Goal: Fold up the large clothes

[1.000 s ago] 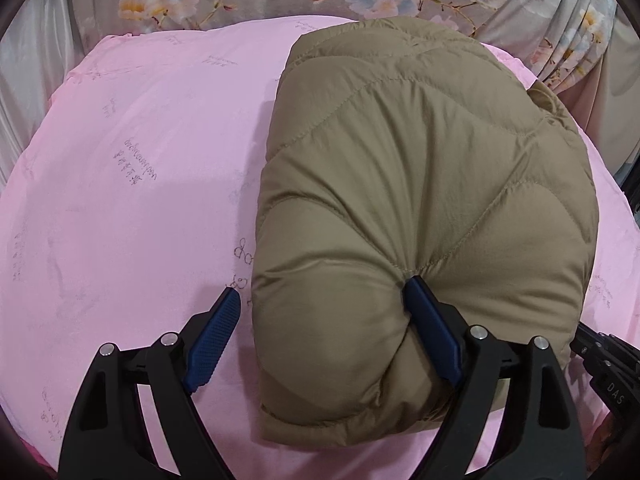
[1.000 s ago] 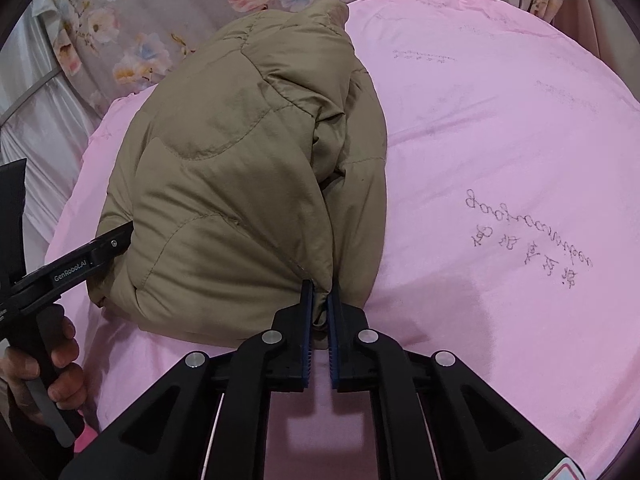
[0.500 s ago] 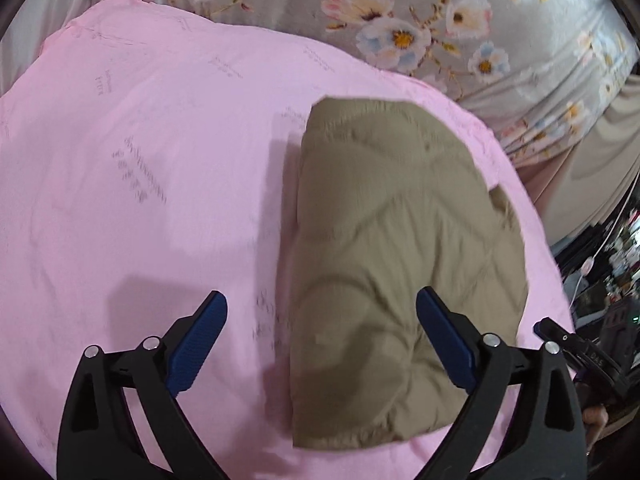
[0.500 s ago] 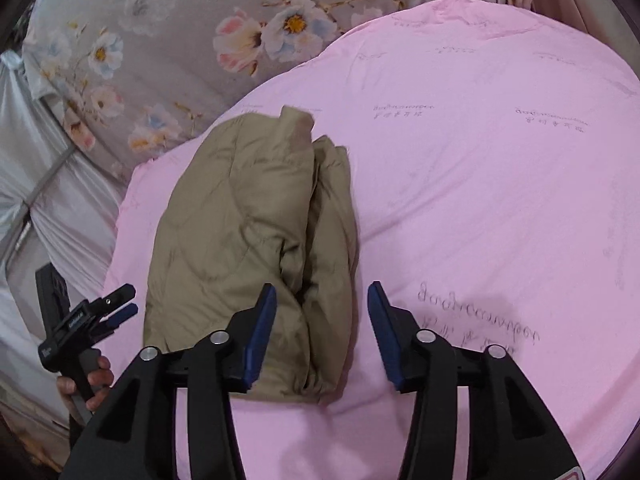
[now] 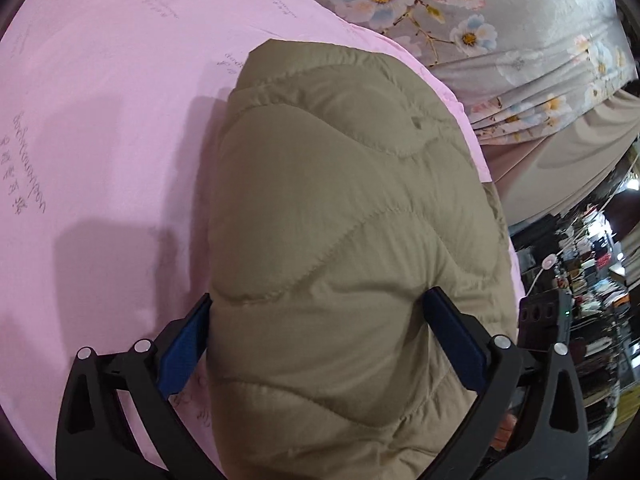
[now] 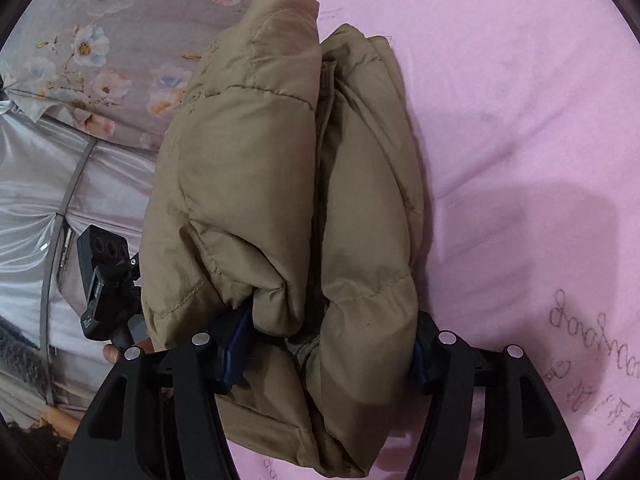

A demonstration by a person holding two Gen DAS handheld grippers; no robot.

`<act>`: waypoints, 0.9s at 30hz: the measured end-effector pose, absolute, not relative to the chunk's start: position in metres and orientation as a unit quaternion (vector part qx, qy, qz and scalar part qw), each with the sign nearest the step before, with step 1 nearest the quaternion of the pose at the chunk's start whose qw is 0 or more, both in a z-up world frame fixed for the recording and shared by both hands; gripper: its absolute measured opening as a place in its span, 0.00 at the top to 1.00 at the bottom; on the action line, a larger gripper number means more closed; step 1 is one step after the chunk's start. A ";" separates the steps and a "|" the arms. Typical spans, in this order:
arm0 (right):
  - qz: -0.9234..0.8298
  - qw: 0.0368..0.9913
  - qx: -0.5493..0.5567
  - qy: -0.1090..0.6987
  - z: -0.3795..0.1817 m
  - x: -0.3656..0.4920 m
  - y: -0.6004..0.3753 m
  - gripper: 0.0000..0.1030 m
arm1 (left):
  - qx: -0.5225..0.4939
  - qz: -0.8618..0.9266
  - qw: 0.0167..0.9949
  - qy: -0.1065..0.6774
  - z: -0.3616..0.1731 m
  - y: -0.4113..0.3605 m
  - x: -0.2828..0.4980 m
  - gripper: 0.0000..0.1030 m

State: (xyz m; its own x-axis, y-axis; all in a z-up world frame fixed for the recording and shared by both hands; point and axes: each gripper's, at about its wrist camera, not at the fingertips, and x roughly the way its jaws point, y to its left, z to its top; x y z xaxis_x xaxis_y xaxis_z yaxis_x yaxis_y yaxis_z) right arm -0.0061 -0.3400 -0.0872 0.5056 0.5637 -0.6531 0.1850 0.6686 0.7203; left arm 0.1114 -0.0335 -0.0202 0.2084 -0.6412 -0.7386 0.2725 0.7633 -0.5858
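Two handheld grippers straddle opposite ends of a folded khaki puffer jacket [image 5: 352, 240] lying on a pink sheet [image 5: 100, 140]. Nearest the left-hand camera, the left gripper [image 5: 320, 336] stands spread wide, the jacket's rounded, quilted end bulging between its blue pads [image 5: 184, 344]; both pads touch the fabric at the sides, though whether they squeeze it or merely rest against it cannot be told. At the other end, the right gripper [image 6: 324, 348] is likewise spread wide around the bundle's open side, where two thick folded layers meet along a dark crease; its left pad [image 6: 236, 344] is partly buried under a puffed fold, and its right pad is almost hidden behind the outer layer (a firm hold cannot be confirmed here either). In the right-hand view, the left gripper's black body [image 6: 106, 280] shows just beyond the jacket's far edge, with a fingertip of the person's hand [image 6: 112, 354] below it. Farther back, the bundle narrows to its collar end near the sheet's border. Faint grey script is printed on the pink sheet. Behind the bed hangs a grey floral fabric [image 5: 500, 12], with silvery drapery [image 6: 36, 184] to one side and cluttered shelves [image 5: 596, 280] to the other.
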 end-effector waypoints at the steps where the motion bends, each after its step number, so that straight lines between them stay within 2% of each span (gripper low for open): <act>1: 0.125 0.776 0.395 0.475 -0.090 -0.004 -0.338 0.39 | -0.166 -0.299 0.761 0.551 -0.021 -0.035 0.112 0.04; 3: 0.128 0.783 0.391 0.466 -0.091 -0.002 -0.333 0.41 | -0.168 -0.298 0.765 0.546 -0.023 -0.037 0.113 0.04; 6: 0.134 0.788 0.392 0.455 -0.096 0.001 -0.328 0.53 | -0.158 -0.299 0.774 0.536 -0.022 -0.041 0.112 0.04; 7: 0.133 0.794 0.388 0.449 -0.093 0.003 -0.325 0.61 | -0.152 -0.301 0.778 0.530 -0.019 -0.042 0.111 0.05; 8: 0.133 0.802 0.381 0.440 -0.088 0.003 -0.321 0.70 | -0.145 -0.301 0.784 0.523 -0.015 -0.043 0.109 0.09; 11: 0.133 0.841 0.334 0.404 -0.059 0.003 -0.305 0.79 | -0.102 -0.299 0.817 0.482 0.006 -0.048 0.103 0.24; 14: 0.144 0.875 0.300 0.351 -0.023 0.004 -0.294 0.82 | -0.080 -0.309 0.837 0.445 0.028 -0.046 0.104 0.35; 20: 0.150 0.915 0.234 0.292 0.033 0.024 -0.274 0.83 | -0.058 -0.326 0.865 0.378 0.073 -0.039 0.116 0.47; 23: 0.155 0.915 0.229 0.294 0.038 0.046 -0.272 0.83 | -0.057 -0.316 0.878 0.354 0.088 -0.033 0.131 0.48; 27: 0.150 0.886 0.244 0.363 0.010 0.078 -0.271 0.79 | -0.068 -0.293 0.877 0.376 0.073 -0.012 0.161 0.48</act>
